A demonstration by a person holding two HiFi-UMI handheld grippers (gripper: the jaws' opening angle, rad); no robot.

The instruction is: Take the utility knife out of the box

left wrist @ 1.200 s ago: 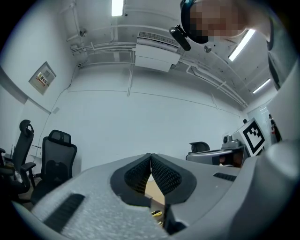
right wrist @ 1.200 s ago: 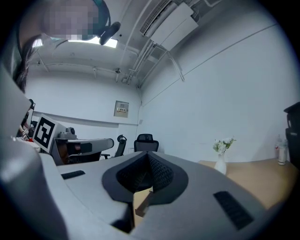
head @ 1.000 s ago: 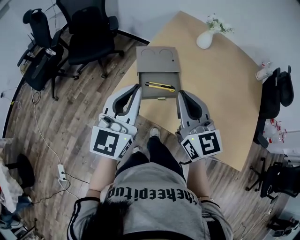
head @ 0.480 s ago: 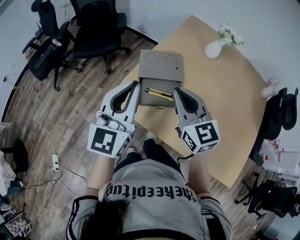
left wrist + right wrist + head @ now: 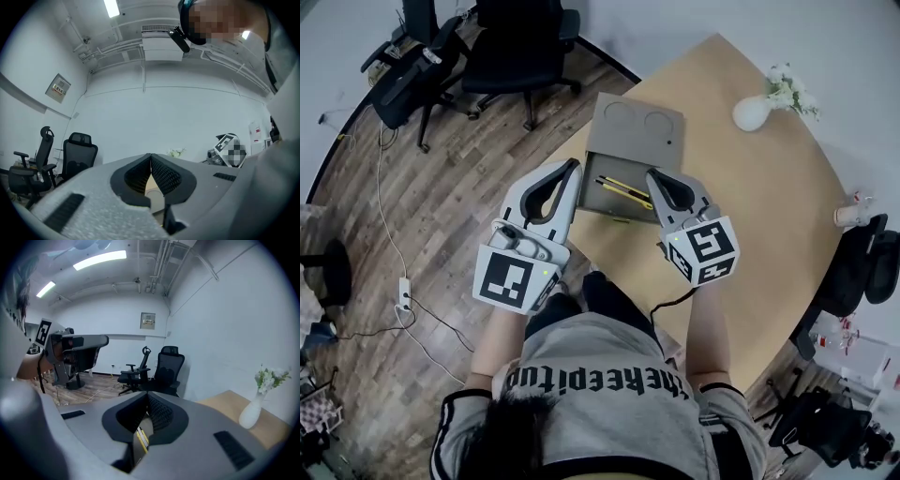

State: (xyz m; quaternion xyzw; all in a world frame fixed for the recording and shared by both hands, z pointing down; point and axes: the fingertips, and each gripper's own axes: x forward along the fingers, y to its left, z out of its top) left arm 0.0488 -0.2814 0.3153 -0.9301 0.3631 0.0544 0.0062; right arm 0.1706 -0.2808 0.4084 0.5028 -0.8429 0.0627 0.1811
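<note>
Hovering both tongs at box [image 5: 635, 127] on table [image 5: 750, 206]. We see left gripper [image 5: 573, 166] and right gripper [image 5: 655, 177] each pressed together, nothing pinched. Utility knife [image 5: 624, 191] lies flat, aslant, in open drawer [image 5: 605, 202] of box, between both tips. We judge it light, stiff, its plastic body rather slick. We'd pinch mid-handle across narrow sides, clear of blade end.

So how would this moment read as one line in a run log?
left gripper: shut, empty, left of box | right gripper: shut, empty, near utility knife | utility knife: lying in open box, not gripped
</note>
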